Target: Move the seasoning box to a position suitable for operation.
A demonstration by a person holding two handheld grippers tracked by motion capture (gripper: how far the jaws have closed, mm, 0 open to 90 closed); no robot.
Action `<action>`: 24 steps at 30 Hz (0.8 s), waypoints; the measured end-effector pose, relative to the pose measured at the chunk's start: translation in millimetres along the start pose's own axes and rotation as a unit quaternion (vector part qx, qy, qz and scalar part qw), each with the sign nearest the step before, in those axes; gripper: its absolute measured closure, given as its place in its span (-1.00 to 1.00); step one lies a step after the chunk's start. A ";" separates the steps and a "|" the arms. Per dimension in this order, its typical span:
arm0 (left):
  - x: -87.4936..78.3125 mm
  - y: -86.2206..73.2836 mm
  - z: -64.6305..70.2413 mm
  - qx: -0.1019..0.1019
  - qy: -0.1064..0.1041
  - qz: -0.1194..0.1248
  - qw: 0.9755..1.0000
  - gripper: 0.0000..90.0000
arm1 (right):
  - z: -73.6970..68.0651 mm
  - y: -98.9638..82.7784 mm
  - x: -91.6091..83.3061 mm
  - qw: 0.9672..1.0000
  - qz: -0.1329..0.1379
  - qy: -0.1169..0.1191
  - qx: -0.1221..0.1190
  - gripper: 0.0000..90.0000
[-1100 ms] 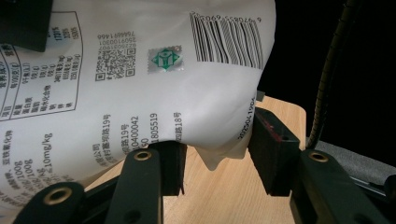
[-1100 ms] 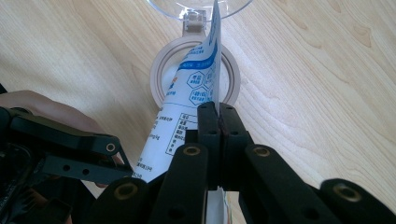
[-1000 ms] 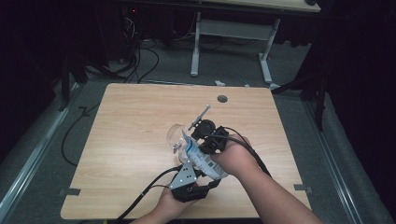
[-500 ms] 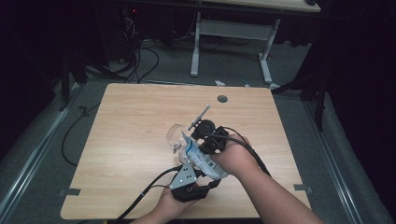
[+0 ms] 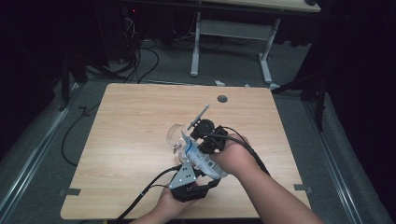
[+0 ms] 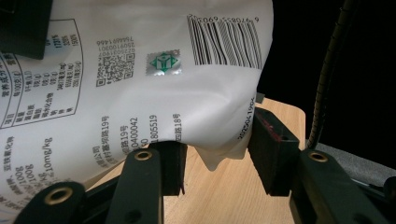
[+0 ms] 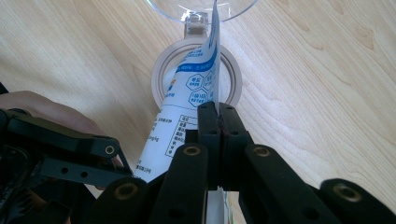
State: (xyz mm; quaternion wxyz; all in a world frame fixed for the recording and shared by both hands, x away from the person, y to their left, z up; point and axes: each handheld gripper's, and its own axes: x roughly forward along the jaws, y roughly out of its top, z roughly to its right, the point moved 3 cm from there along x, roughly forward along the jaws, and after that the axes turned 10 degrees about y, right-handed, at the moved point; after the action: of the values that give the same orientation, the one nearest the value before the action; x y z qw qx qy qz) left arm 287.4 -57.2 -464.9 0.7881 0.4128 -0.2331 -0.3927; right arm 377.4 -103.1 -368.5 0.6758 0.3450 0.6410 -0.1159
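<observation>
A white pouch [image 5: 200, 157] with blue print hangs tilted over the wooden table [image 5: 130, 121], held between both grippers. My right gripper [image 7: 218, 109] is shut on the pouch's [image 7: 194, 93] thin upper edge, just above a clear round jar [image 7: 161, 70] whose hinged lid [image 7: 201, 9] lies open. In the high view the jar [image 5: 175, 135] sits left of the right gripper [image 5: 191, 140]. My left gripper [image 6: 217, 149] clamps the pouch's [image 6: 140, 93] bulging lower part, with both pads against the film. It comes in from the table's front edge [image 5: 192, 164].
A round cable hole [image 5: 222, 99] sits near the table's far edge. The left gripper's cable [image 5: 144, 193] trails off the front edge. Behind the table stand white desk legs [image 5: 195, 46], with loose cables [image 5: 140, 60] on the floor.
</observation>
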 end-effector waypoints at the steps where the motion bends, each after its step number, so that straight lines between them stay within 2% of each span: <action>1: 0.0 0.1 -0.1 0.000 0.000 0.000 1.000 0.31 | 0.1 0.1 0.1 1.000 0.001 0.001 0.001 1.00; 24: -1.1 2.9 0.8 -0.003 -0.002 0.006 1.000 0.31 | -1.3 3.5 0.9 1.000 0.000 0.001 -0.004 1.00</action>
State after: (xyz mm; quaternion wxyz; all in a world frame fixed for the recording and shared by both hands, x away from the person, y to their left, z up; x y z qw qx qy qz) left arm 287.4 -55.6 -462.0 0.7912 0.4083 -0.2353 -0.3897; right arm 378.6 -99.4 -368.1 0.6765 0.3424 0.6420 -0.1134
